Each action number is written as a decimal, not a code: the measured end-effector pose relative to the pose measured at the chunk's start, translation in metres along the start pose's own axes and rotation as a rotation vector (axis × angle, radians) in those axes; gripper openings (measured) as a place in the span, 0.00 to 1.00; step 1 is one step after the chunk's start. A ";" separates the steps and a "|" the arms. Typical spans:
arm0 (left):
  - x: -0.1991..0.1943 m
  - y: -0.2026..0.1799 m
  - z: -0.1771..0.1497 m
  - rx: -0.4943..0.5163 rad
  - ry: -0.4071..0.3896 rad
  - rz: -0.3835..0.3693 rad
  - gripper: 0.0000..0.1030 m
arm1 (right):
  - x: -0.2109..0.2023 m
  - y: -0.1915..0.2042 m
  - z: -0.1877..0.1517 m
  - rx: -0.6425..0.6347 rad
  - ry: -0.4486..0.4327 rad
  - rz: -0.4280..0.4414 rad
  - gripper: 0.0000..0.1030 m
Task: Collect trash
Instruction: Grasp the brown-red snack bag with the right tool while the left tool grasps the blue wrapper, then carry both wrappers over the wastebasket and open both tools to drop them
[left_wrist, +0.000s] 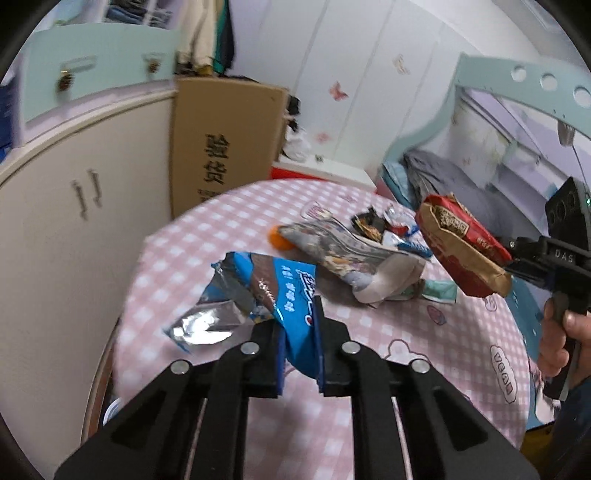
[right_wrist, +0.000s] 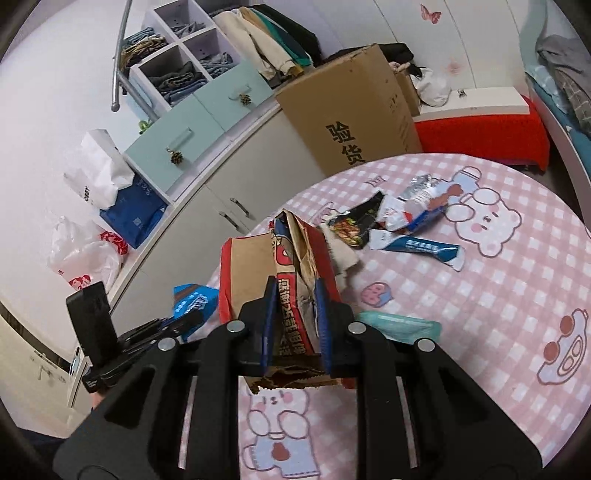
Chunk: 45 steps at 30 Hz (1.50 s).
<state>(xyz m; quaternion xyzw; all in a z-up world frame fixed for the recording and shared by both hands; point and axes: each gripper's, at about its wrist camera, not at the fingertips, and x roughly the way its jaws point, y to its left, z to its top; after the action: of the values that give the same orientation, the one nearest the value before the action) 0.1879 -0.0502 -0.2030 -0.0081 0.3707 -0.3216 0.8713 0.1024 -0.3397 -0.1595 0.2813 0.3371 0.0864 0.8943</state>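
Both grippers loaded. My left gripper (left_wrist: 299, 325) is clamped on the blue snack wrapper (left_wrist: 266, 288), lifted clear of the pink checked tablecloth (left_wrist: 424, 354); its foil end droops to the gripper's left. My right gripper (right_wrist: 295, 317) is pinched on the red-and-brown paper snack bag (right_wrist: 280, 273), which stands up ahead of the fingers, off the table.

Handling: both pieces look feather-light, floppy and crinkly. Foil film probably slick, so grip a folded edge, not a single ply. The paper bag creases and may tear.

Still beyond the grippers on the table: the black wrapper (right_wrist: 354, 221), the white-and-blue sachet (right_wrist: 417, 247) and the mint-green packet (right_wrist: 399, 325).
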 end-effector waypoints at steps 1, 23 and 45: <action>-0.009 0.004 -0.003 -0.010 -0.013 0.014 0.11 | 0.000 0.006 0.000 -0.004 -0.001 0.005 0.19; -0.151 0.190 -0.103 -0.389 -0.098 0.360 0.11 | 0.157 0.229 -0.054 -0.281 0.273 0.211 0.19; 0.019 0.356 -0.261 -0.667 0.293 0.277 0.12 | 0.443 0.248 -0.244 -0.258 0.712 -0.229 0.19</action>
<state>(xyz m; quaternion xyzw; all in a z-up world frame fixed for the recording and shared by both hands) 0.2250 0.2793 -0.4946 -0.1948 0.5728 -0.0603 0.7939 0.2881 0.1264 -0.4159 0.0797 0.6418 0.1201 0.7532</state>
